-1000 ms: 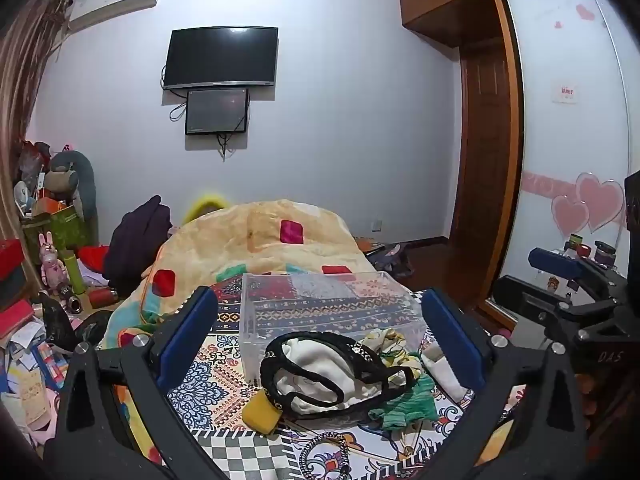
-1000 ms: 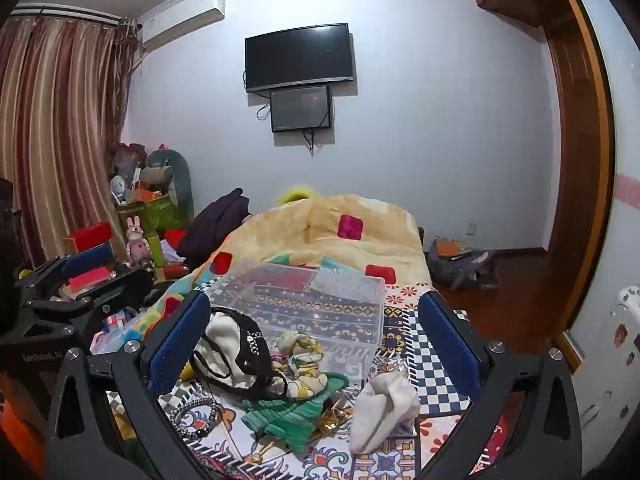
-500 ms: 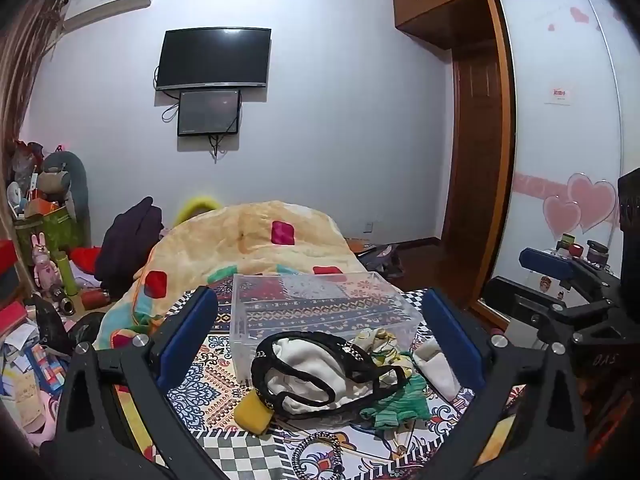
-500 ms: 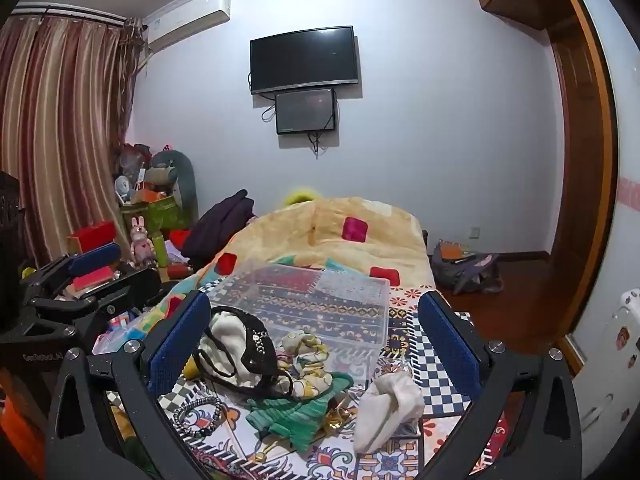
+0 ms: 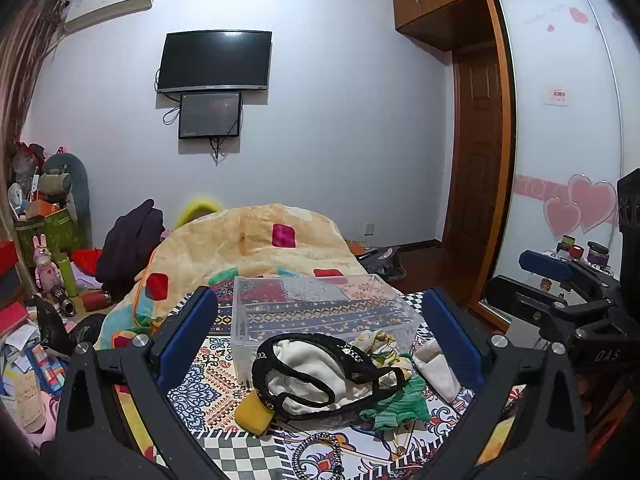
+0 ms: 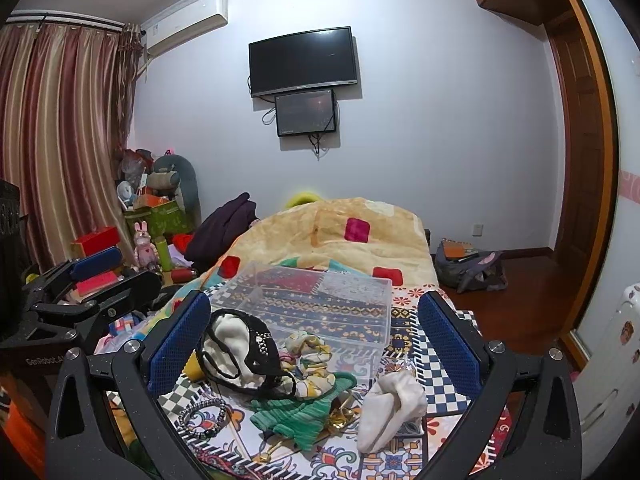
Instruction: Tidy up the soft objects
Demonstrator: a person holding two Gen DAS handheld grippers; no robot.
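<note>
Two hand-held grippers up over the bed [image 5: 224, 364], both with jaws spread wide, nothing between them: left hand-held gripper [image 5: 320, 344], right hand-held gripper [image 6: 314, 340]. Soft pile on the patterned bedspread, just in front of the clear plastic bin [image 5: 320, 308] and touching its near wall. In the pile: white cloth [image 5: 304, 368] looped by a black lace strap [image 5: 352, 356], green knit piece [image 6: 304, 412] at the near edge, floral rag [image 6: 310, 346] against the bin. White sock [image 6: 394, 404] lying just right of the pile, apart from the bin. Yellow sponge [image 5: 253, 413] at the pile's left corner. Bead bracelet [image 6: 200, 414] near the green knit. Bin interior showing only bedspread pattern through it. Orange blanket [image 6: 340, 232] heaped behind the bin.
</note>
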